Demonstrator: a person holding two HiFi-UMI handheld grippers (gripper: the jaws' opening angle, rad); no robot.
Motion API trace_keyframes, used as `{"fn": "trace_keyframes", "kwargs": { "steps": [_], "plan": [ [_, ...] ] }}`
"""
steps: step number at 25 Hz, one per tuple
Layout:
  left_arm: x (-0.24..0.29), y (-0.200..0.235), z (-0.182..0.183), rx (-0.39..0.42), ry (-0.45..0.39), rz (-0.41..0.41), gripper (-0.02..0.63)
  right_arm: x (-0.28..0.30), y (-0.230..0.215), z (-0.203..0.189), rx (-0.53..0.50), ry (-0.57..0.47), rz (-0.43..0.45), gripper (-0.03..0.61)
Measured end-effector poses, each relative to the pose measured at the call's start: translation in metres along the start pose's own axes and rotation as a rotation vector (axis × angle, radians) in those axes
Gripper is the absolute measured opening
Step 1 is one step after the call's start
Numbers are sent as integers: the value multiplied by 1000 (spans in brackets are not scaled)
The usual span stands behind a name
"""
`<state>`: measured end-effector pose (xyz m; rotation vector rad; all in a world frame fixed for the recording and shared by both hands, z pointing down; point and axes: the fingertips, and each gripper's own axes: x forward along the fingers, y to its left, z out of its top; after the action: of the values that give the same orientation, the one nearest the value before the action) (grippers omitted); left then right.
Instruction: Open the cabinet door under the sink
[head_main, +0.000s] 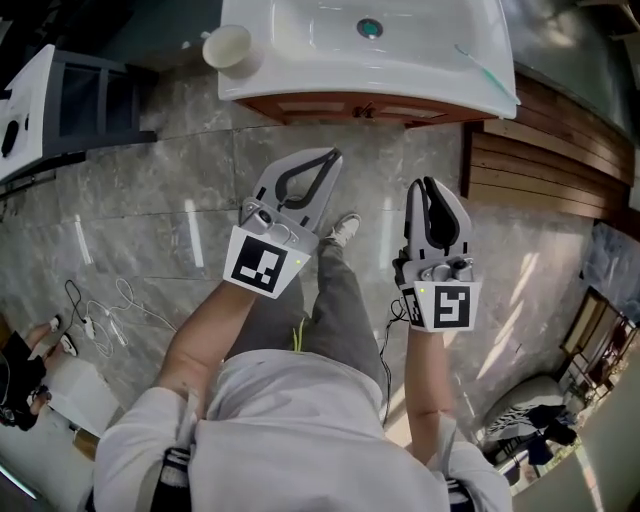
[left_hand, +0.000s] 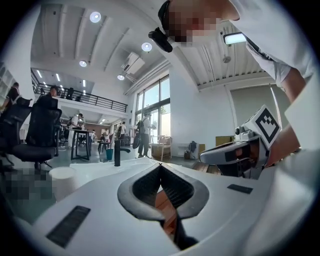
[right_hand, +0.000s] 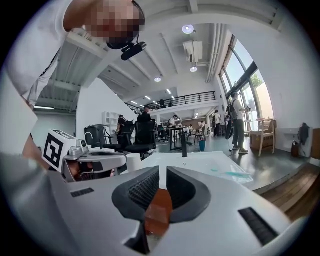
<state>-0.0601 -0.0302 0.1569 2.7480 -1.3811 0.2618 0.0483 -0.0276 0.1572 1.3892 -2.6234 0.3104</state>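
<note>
Top of the head view: white sink (head_main: 400, 60), cut off by the frame's edge. Under its front rim, just a thin reddish-brown strip of the cabinet door (head_main: 330, 105); the rest hidden beneath the basin, its handles too small to make out.

On the rim: a white cup (head_main: 228, 46) at the left corner and a pale green toothbrush (head_main: 485, 68) on the right side. Black tap (left_hand: 117, 152) plain only in the gripper views.

Left gripper (head_main: 330, 158) held over the grey floor (head_main: 150, 200), near the door but apart from it. Jaw tips pressed together, nothing caught; a sliver of brown wood glimpsed through the loop behind them.

Right gripper (head_main: 425, 185) just beside it, a little further from the door. Jaws a narrow slit apart, nothing between them, only brown wood beyond.

Print to read: only the black-and-white square markers on each cube (head_main: 265, 262).

At the margins: white cables (head_main: 105, 305) on the floor at the left and wooden boards (head_main: 540, 160) at the right, both cropped.
</note>
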Motion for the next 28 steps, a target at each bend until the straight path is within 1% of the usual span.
{"fn": "trace_keyframes", "kwargs": {
  "steps": [4,6,7,8,14,23,28],
  "plan": [
    [10,-1,-35,14,29,-18,6,18,-3,-39,8,41,15,37],
    [16,0,-54,4,35,-22,6,27,-5,-60,11,59,23,63],
    [20,1,-64,-2,35,-24,6,32,-6,-71,12,67,28,92],
    [24,1,-74,-6,33,-24,6,37,-7,-81,12,74,33,103],
    [48,5,-132,-22,18,-22,6,64,-19,-141,-10,96,42,103],
    [79,12,-222,-12,26,-45,6,116,-40,-245,-60,122,49,103],
    [97,15,-264,-6,18,-55,6,141,-52,-285,-71,111,51,103]
  ]
}}
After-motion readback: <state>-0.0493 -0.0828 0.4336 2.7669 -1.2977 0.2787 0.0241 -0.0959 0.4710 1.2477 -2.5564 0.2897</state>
